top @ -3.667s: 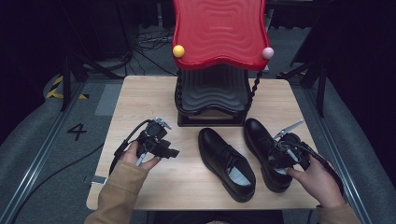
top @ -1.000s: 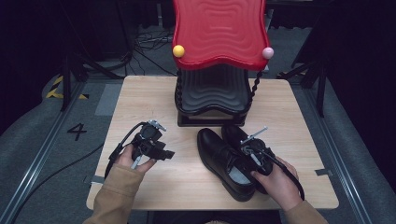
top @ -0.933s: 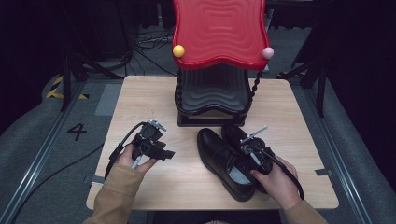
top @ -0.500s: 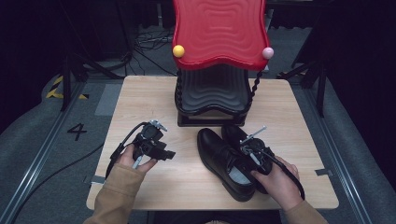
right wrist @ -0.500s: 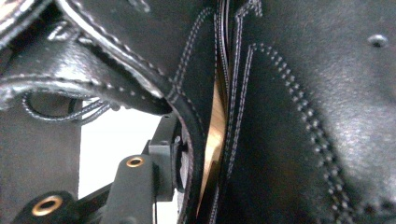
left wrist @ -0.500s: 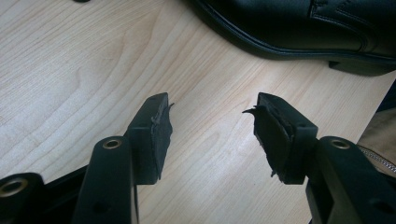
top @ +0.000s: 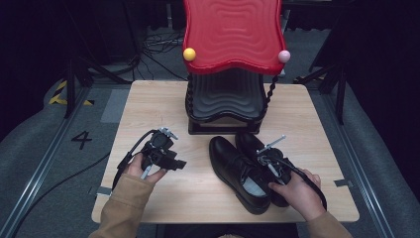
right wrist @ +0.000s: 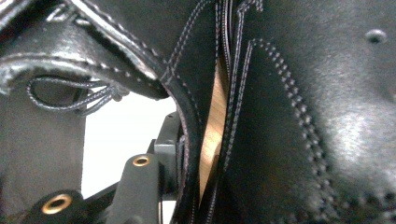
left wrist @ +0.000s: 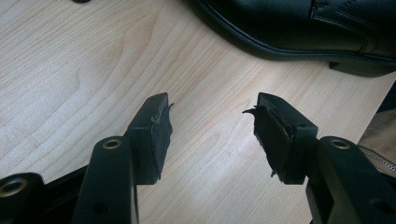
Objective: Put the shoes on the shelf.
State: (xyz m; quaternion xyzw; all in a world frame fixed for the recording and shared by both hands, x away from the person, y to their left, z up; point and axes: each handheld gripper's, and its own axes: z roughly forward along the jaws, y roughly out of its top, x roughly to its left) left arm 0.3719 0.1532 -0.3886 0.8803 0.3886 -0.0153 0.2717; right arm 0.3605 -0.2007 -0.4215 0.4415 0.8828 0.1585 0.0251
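On the left of the wooden bench (top: 148, 106), the left gripper (top: 163, 154) is held low over bare wood, its fingers (left wrist: 156, 128) spread apart with nothing between them. To its right two black leather shoes (top: 237, 171) lie side by side, touching, before a red-topped stand (top: 232, 34). The right gripper (top: 271, 161) is pushed against the right shoe (top: 253, 144), one finger (right wrist: 170, 154) inside its collar; whether the fingers are clamped cannot be told.

At the back of the light wooden desk (top: 148, 109) stands a black ribbed stand (top: 225, 96), topped by a wavy red panel (top: 232, 32) with a yellow ball (top: 189, 54) and a pink ball (top: 284, 56). A "4" (top: 81, 140) marks the grey floor.
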